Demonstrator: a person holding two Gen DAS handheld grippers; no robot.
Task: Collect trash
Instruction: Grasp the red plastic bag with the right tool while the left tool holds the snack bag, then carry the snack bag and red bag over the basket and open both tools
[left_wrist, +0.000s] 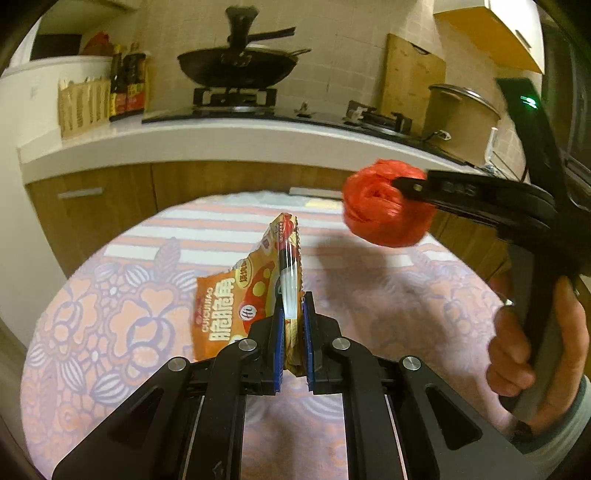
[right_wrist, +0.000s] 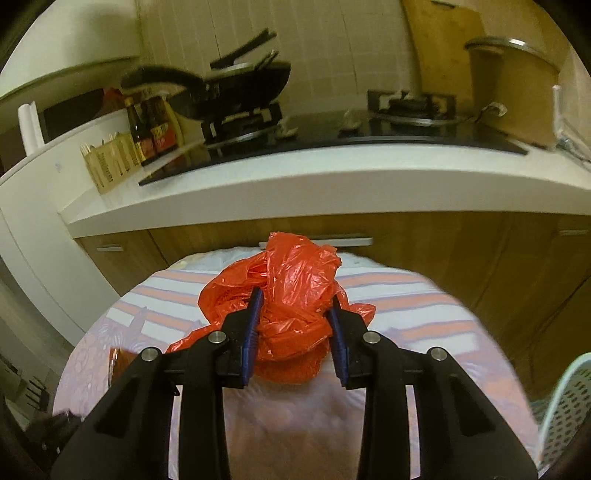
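Two tongs above floral-clothed worktop — left tongs clenched on orange snack wrapper, right tongs gripping crumpled red plastic bag — both held aloft

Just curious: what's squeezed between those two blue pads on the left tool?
An orange snack packet, pinched upright between the left gripper pads, in the left wrist view.
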